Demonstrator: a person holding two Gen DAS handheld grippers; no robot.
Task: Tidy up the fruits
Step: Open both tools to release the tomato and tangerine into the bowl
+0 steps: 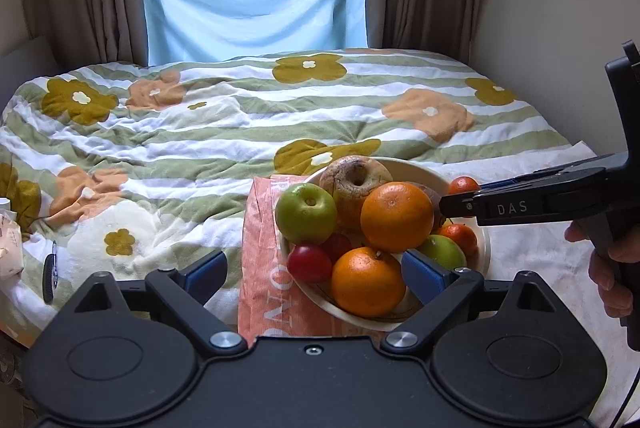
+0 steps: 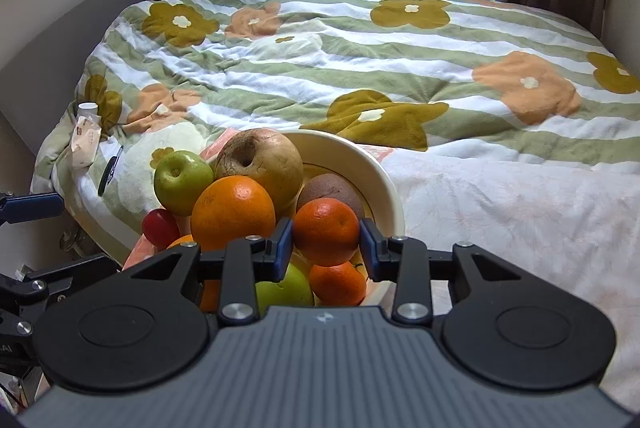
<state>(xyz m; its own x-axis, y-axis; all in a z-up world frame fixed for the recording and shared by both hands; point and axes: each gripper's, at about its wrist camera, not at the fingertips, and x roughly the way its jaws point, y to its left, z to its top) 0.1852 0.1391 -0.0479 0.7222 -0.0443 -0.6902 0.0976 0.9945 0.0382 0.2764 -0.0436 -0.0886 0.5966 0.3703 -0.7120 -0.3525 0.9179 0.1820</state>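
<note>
Both my claws are at the bowl (image 2: 394, 188). My right gripper (image 2: 326, 246) brackets a small tangerine (image 2: 326, 230), contact unclear. My left gripper (image 1: 316, 268) gapes wide before the bowl, holding nothing.

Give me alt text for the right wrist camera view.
The right gripper closes around a small orange atop a cream bowl piled with oranges, green apples and a brownish apple, on a flowered bedspread.

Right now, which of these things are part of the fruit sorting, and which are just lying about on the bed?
Part of the job:
- bowl of fruit
- small tangerine, between the right gripper jaws
- big orange
- green apple
- left gripper, open

Just lying about:
- floral quilt
- orange cloth under the bowl
- crumpled packet
</note>
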